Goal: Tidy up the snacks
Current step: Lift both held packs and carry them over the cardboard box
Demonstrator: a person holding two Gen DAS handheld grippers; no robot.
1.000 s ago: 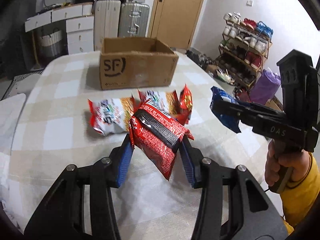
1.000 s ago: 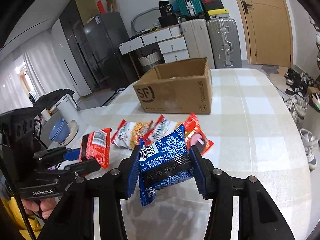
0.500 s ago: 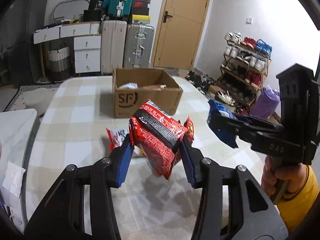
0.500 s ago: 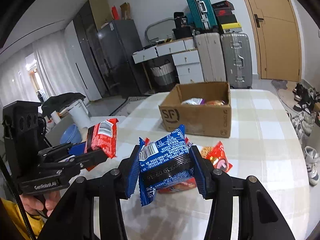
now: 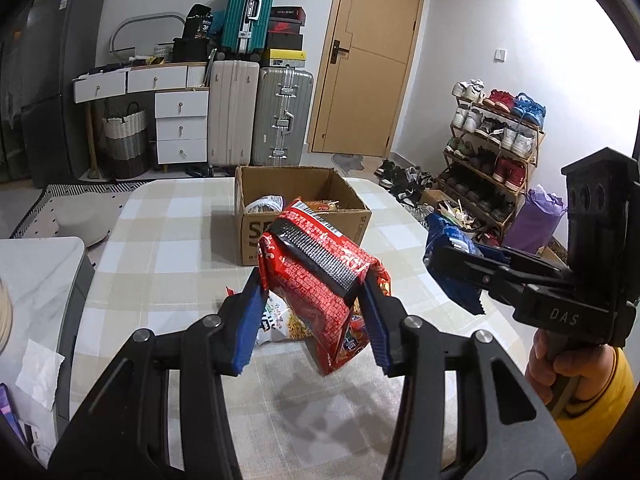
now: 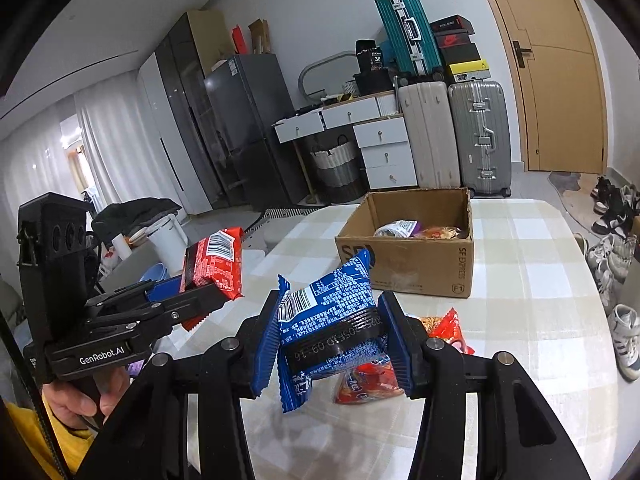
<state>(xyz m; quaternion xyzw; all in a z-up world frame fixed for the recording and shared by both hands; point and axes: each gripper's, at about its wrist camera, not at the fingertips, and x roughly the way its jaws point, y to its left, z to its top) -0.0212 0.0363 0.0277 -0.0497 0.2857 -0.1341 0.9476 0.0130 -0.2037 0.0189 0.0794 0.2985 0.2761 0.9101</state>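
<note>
My left gripper (image 5: pixel 314 316) is shut on a red snack packet (image 5: pixel 316 280) and holds it above the table. The packet also shows in the right wrist view (image 6: pixel 214 264). My right gripper (image 6: pixel 332 340) is shut on a blue snack packet (image 6: pixel 328 320), also lifted; it appears in the left wrist view (image 5: pixel 452 264) at the right. An open cardboard box (image 5: pixel 304 204) (image 6: pixel 416 252) stands further back on the table and holds a few snacks. Other snack packets (image 6: pixel 384 364) (image 5: pixel 280 320) lie on the table below the grippers.
The checked tablecloth (image 5: pixel 168 240) covers a rounded table. A grey side table (image 5: pixel 36 264) with a tissue stands at the left. Suitcases, drawers and a door are behind; a shoe rack (image 5: pixel 492 148) is to the right.
Both grippers have risen with their packets and tilted up. The box now shows its inside, and the loose packets on the table sit lower, partly hidden behind the held ones.
</note>
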